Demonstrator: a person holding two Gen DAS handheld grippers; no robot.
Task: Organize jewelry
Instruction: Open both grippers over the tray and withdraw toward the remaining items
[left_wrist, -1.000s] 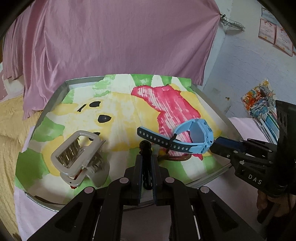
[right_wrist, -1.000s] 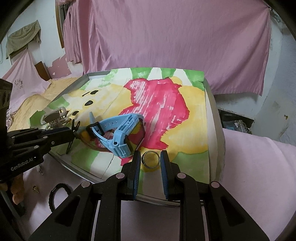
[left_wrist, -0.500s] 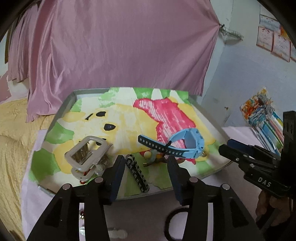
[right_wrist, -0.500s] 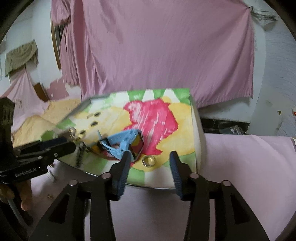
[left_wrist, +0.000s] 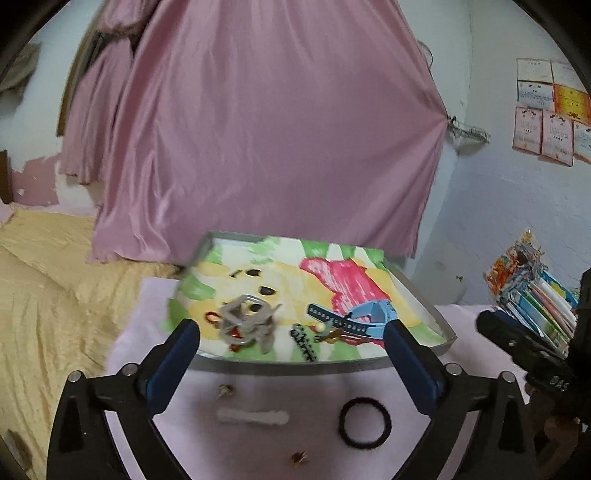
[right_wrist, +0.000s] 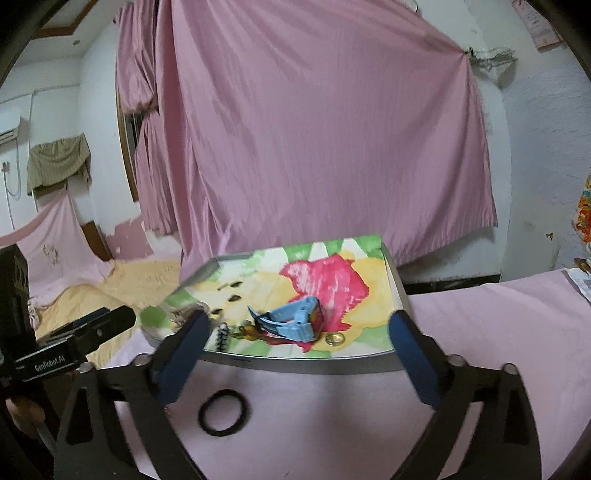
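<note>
Nearest the left camera, the left gripper (left_wrist: 291, 334) had its blue-padded jaws spreading wide, with nothing pinched between them. Under it, on the pink cloth (left_wrist: 317, 391), lay a black hair tie (left_wrist: 365, 422), a pale blurred clip (left_wrist: 253, 417) and two small earring-like pieces (left_wrist: 225, 390), all outside the tray. The right gripper (right_wrist: 301, 326) likewise had its jaws opening and held nothing; the hair tie showed between its arms, short of the tray.

Just beyond stood the metal-rimmed tray (left_wrist: 295, 366), lined with a painted yellow, red and green picture. Along its near edge, from left to right in the left view, lay a grey claw hair clip (left_wrist: 246, 325) over something red, a dark beaded hair clip (left_wrist: 304, 341), a small gold-toned piece, blurred, and a blue watch (left_wrist: 364, 319) with its strap stretched leftward. In the right view a gold ring (right_wrist: 335, 338) rested just right of the watch, near the front rim.

Behind the tray hung a pink curtain (left_wrist: 266, 147), with a yellow blanket (left_wrist: 44, 288) to the left and papers (left_wrist: 546, 107) pinned on the wall at right
</note>
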